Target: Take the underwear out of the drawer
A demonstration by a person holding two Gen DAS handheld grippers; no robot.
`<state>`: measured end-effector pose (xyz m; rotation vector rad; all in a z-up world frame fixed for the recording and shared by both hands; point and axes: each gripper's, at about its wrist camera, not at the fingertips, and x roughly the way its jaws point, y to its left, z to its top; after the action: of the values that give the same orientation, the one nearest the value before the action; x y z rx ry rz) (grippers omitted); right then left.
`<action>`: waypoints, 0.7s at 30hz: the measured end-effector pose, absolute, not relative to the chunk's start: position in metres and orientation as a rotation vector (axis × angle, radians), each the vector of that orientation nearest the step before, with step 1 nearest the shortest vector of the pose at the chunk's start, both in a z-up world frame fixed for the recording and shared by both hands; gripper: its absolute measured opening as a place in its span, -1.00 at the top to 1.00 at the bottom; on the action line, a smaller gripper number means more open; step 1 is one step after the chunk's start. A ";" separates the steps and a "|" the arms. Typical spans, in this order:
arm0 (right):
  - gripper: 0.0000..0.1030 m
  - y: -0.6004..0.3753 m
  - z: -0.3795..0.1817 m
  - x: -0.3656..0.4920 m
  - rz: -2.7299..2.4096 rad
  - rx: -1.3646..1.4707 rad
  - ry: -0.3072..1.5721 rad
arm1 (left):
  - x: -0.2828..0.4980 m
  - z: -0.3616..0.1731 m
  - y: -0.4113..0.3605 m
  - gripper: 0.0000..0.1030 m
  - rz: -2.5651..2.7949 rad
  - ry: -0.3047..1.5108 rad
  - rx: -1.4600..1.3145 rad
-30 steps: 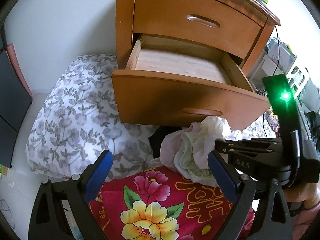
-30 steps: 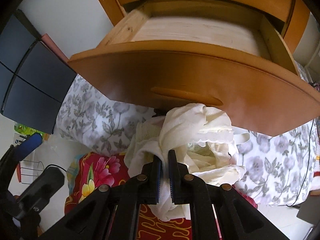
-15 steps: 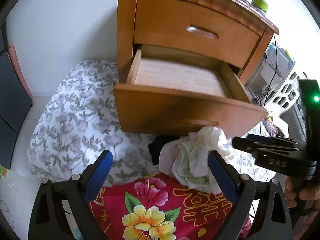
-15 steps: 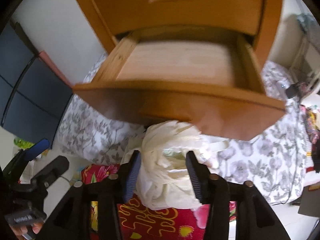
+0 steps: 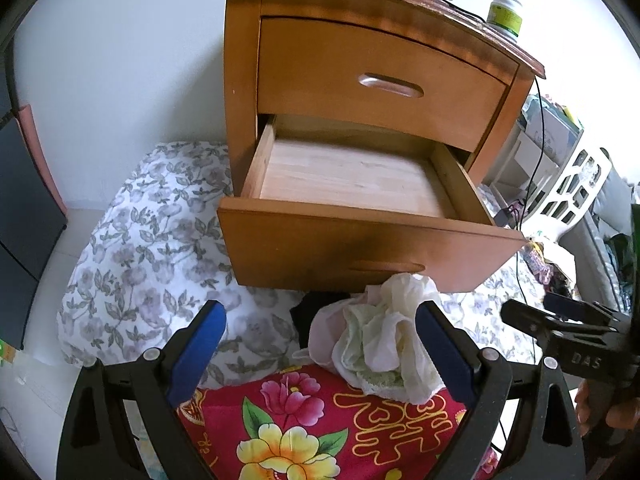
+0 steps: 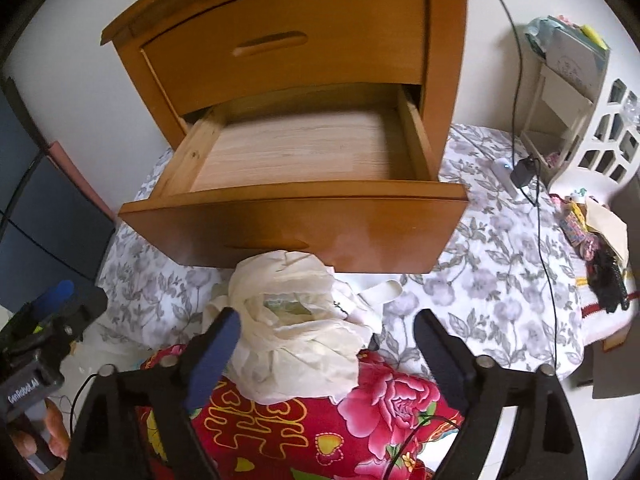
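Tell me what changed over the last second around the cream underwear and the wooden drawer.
The right gripper let go of the cream underwear bundle: its jaws have just been opening and now stand wide and clear of the cloth, after pulling back and up. The bundle stays on the red floral cloth. The lower wooden drawer stays open and bare, and the left gripper stays open.

Nightstand (image 5: 384, 80): orange-brown wood. Drawer (image 5: 352, 184) floor: pale, unfinished, light grain. Underwear (image 6: 292, 328): cream and off-white, pale green showing in folds; a pink-tinted piece (image 5: 320, 336) on left side in left view. Black cloth (image 5: 306, 312) beside it. Blanket (image 6: 340, 428): bright red with pink and yellow flowers, green leaves, yellow outlined script. Sheet (image 5: 148, 256): white, grey-lilac flowers and grey leaves. Bottle (image 5: 506, 12): white cap, green-yellow label. Gripper pads: blue on black frames, left gripper (image 5: 320, 350), right gripper (image 6: 326, 350). Wall white.
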<state>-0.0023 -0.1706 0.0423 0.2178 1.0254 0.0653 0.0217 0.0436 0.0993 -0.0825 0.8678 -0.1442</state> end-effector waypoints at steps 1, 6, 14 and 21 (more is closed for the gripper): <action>-0.89 -0.173 0.043 -0.004 0.059 0.218 1.021 | 0.022 0.099 0.043 -0.86 -0.138 0.863 -0.077; -1.00 -0.182 0.046 -0.007 0.031 0.225 1.004 | 0.023 0.099 0.041 -0.92 -0.120 0.858 -0.063; -1.00 -0.190 0.048 -0.011 0.018 0.232 0.989 | 0.025 0.098 0.031 -0.98 -0.118 0.868 -0.021; -1.00 -0.195 0.053 -0.012 0.005 0.232 0.966 | 0.029 0.101 0.021 -0.98 -0.098 0.874 0.017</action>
<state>-0.0121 -0.1954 0.0527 0.2321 0.9657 0.0049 0.0288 0.0210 0.1010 0.0170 0.8735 -0.0975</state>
